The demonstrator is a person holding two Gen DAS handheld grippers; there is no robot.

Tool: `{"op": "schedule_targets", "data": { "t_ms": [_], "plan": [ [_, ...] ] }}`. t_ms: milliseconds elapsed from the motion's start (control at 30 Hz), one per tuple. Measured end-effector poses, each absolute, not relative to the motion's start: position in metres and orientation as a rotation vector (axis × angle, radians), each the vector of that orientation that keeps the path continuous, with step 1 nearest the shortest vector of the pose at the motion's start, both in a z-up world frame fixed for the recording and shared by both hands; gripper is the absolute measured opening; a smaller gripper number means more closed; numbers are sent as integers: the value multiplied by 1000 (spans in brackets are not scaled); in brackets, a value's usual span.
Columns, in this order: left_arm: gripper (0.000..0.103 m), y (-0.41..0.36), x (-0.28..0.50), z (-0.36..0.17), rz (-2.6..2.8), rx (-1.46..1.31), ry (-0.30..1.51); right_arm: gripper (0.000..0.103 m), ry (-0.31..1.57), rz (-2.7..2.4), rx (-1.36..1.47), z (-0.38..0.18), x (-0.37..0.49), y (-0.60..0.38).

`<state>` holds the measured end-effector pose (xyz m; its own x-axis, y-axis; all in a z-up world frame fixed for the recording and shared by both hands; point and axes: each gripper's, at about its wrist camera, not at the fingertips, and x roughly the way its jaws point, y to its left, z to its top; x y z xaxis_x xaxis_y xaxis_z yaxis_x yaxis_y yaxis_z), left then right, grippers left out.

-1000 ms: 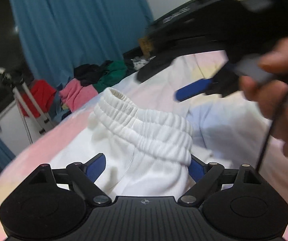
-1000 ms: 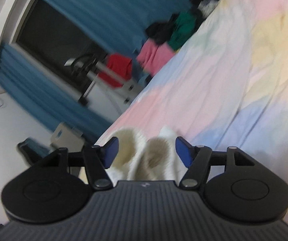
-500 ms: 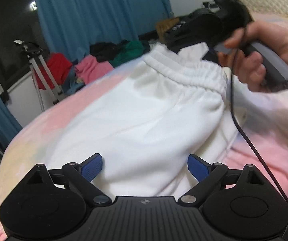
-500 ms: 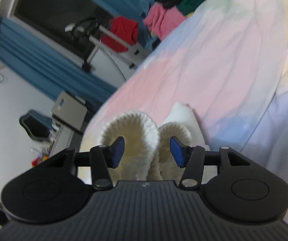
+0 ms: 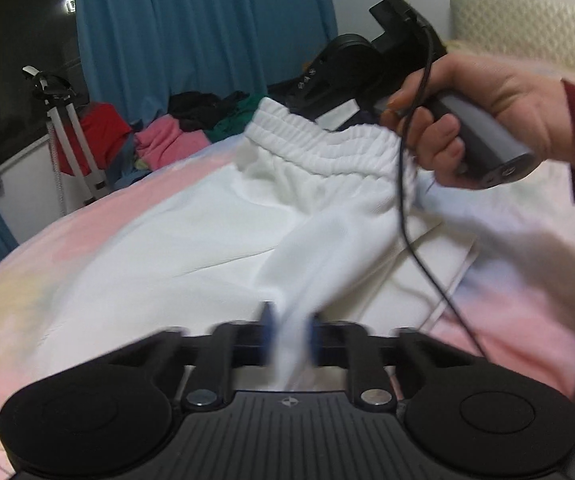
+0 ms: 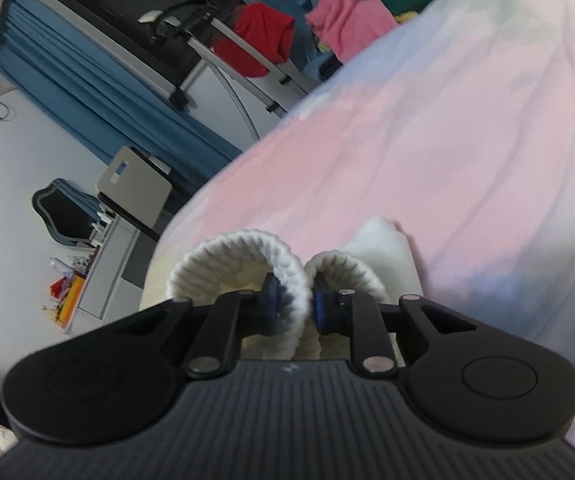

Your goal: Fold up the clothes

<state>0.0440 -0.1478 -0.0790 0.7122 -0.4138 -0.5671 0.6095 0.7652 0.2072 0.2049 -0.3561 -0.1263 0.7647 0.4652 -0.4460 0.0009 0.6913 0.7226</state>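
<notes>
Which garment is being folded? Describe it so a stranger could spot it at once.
Find the bed with the pastel pink, yellow and blue sheet. Spread across it lies a pair of plain white knit trousers with a ribbed elastic waistband, pinched by the left tongs at the near end and by the right tongs at the waistband. Unlike the pink, green and black clothes heaped behind, it is all white.

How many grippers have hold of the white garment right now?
2. The left gripper pinches a fold of the white garment at its near end; the right gripper clamps the ribbed waistband at the far end.
</notes>
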Motion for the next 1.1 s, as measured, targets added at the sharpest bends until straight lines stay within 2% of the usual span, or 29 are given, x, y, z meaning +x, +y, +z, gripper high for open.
{"op": "schedule_targets", "data": {
  "t_ms": [200, 467, 567, 633, 667, 700, 733, 800, 933, 1100],
  "plan": [
    [8, -151, 40, -74, -661, 293, 509, 20, 575, 318, 780, -98, 202, -372],
    [8, -159, 46, -90, -712, 262, 566, 20, 700, 217, 899, -150, 212, -406],
    [12, -157, 40, -87, -712, 245, 568, 24, 703, 219, 909, -152, 207, -408],
    [17, -155, 40, -86, -709, 225, 575, 35, 692, 201, 858, -143, 200, -405],
    [23, -153, 41, -85, -708, 215, 578, 39, 680, 175, 824, -138, 193, -404],
    [33, -152, 41, -84, -706, 206, 581, 51, 669, 149, 790, -132, 186, -403],
    [48, -151, 39, -83, -695, 208, 577, 66, 657, 124, 755, -127, 179, -402],
    [67, -148, 36, -80, -671, 214, 569, 81, 632, 66, 693, -118, 165, -402],
    [80, -142, 30, -74, -624, 225, 553, 81, 575, -85, 742, -109, 125, -410],
    [84, -133, 21, -68, -570, 238, 532, 81, 465, -77, 973, -115, 72, -402]
  ]
}}
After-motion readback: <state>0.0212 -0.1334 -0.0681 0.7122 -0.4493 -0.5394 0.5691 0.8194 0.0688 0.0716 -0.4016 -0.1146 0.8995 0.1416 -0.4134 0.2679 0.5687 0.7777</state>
